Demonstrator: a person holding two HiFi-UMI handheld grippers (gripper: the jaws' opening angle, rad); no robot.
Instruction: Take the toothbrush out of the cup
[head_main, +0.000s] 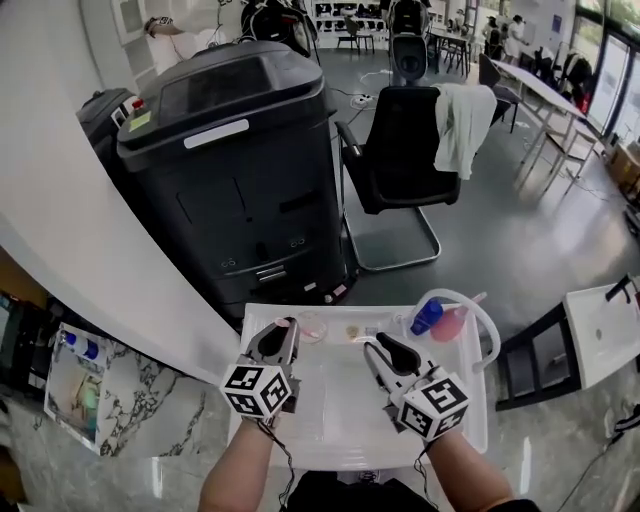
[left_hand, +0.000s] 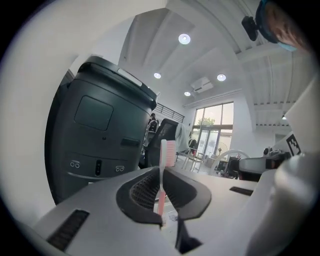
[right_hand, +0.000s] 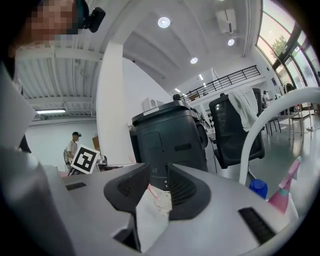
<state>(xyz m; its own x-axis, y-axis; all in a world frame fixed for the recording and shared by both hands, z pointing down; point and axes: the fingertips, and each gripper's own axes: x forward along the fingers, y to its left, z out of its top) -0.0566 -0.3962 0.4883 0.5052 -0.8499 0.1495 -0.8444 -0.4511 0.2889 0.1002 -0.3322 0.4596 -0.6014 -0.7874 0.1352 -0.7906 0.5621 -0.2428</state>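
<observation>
while left hand-held gripper (head_main: 286, 328) clamps toothbrush (left_hand: 163, 182), lower handle hidden; right hand-held gripper (right_hand: 158, 180) jaws apart.

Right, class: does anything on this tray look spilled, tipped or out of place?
Nothing stands out: the left gripper clamps the pink toothbrush, the clear cup sits on the white tray, and no spill shows.

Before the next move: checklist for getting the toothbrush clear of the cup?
1. Grip: ok. Left gripper is shut on the toothbrush handle, bristles up.
2. Toothbrush clear of cup: cannot tell. Something pink shows by its rim.
3. Cup steadied: not ok. Right gripper is open, the cup ahead of it untouched.
4. Blue-capped bottle on the tray: ok, off to the right.
</observation>
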